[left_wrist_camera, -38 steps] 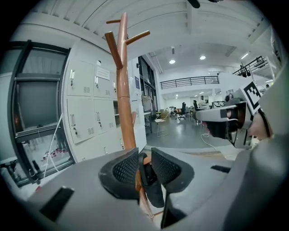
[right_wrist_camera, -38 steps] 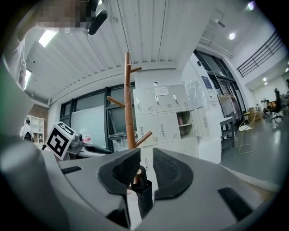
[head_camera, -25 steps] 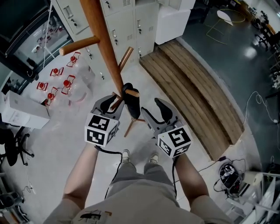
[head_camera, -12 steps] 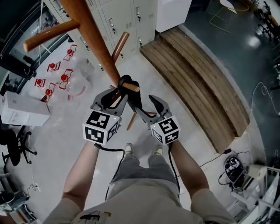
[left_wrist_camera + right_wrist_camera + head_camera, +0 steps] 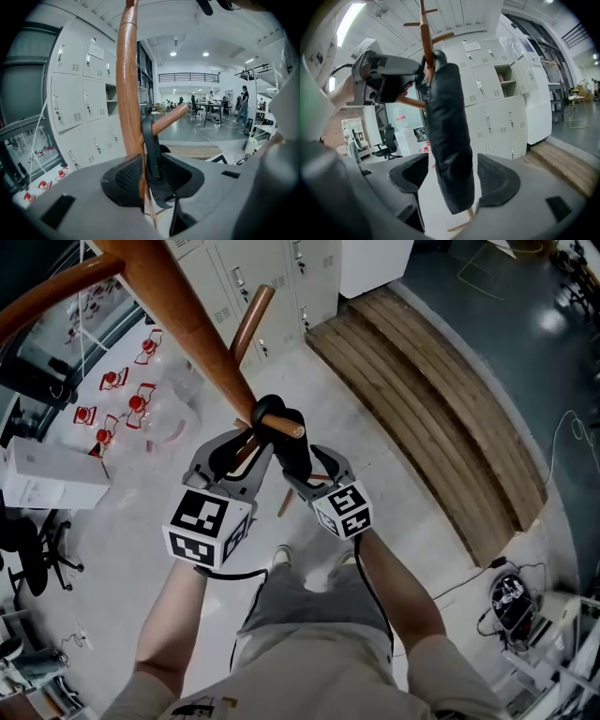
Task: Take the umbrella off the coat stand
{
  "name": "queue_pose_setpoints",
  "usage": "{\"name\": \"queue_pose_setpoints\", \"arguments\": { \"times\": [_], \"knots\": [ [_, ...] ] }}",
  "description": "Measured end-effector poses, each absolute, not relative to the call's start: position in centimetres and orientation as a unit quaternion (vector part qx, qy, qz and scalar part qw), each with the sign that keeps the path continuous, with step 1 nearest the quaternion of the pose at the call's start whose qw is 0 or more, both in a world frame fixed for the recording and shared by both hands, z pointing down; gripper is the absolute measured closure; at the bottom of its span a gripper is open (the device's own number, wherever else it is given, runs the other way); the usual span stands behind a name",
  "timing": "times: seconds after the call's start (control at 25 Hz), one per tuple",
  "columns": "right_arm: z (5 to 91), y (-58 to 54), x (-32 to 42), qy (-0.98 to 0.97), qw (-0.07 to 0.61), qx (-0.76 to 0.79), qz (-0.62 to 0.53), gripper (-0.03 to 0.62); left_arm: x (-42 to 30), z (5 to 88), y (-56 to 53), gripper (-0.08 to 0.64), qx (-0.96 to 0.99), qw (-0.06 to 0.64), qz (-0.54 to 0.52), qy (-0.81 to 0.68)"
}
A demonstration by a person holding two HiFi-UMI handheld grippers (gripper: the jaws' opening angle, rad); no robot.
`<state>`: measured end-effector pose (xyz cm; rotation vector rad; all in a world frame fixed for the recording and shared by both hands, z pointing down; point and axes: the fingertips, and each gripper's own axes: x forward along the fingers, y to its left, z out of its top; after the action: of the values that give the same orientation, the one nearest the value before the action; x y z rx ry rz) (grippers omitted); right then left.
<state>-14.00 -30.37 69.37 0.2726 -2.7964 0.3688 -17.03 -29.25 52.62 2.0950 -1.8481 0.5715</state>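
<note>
Right of the stand a second ago, the right hand-held gripper (image 5: 311, 470) has swung in to the left and now straddles the black folded fabric umbrella (image 5: 450, 140). Its jaws have just been opening and stand wide apart. A gap shows between each pad and the umbrella's body, so nothing is gripped.

The left hand-held gripper (image 5: 152, 174) sits at much the same spot against the tall reddish-brown wooden coat stand (image 5: 187, 324). Its jaws have also just been opening. They are apart, with the stand's pole at the left pad and the black strap loop (image 5: 151, 140) between the two pads.

The umbrella hangs by that loop from a short round wooden peg (image 5: 281, 425) that juts to the right from the pole, and its body drops just right of the pole, clear of the pale floor (image 5: 141, 521). Pale metal lockers (image 5: 262, 268) stand on the far side, with a low plank platform (image 5: 422, 399) to the far right.
</note>
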Motion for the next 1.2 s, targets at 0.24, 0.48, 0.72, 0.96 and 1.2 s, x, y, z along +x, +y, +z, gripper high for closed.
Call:
{"name": "queue_pose_setpoints", "arguments": {
  "times": [0.24,0.48,0.72,0.96,1.2],
  "knots": [
    [74.0,-30.5,-15.3,-0.971,0.169,0.091,0.140,0.295,-17.4,53.6,-29.2,0.436,0.728,0.141,0.223,-0.633],
    [75.5,-30.4,-16.0,-0.972,0.157,0.095,0.147,0.291,-17.2,53.9,-29.4,0.436,0.733,0.129,0.237,-0.624],
    [75.7,-30.5,-16.1,-0.975,0.156,0.092,0.126,0.291,-17.1,54.3,-29.1,0.444,0.740,0.142,0.251,-0.608],
    [75.8,-30.9,-16.0,-0.977,0.151,0.105,0.110,0.315,-16.8,54.1,-29.5,0.485,0.740,0.124,0.260,-0.608],
    [75.3,-30.9,-15.8,-0.975,0.155,0.118,0.104,0.328,-16.9,53.9,-29.2,0.493,0.744,0.143,0.247,-0.604]
  ]
}}
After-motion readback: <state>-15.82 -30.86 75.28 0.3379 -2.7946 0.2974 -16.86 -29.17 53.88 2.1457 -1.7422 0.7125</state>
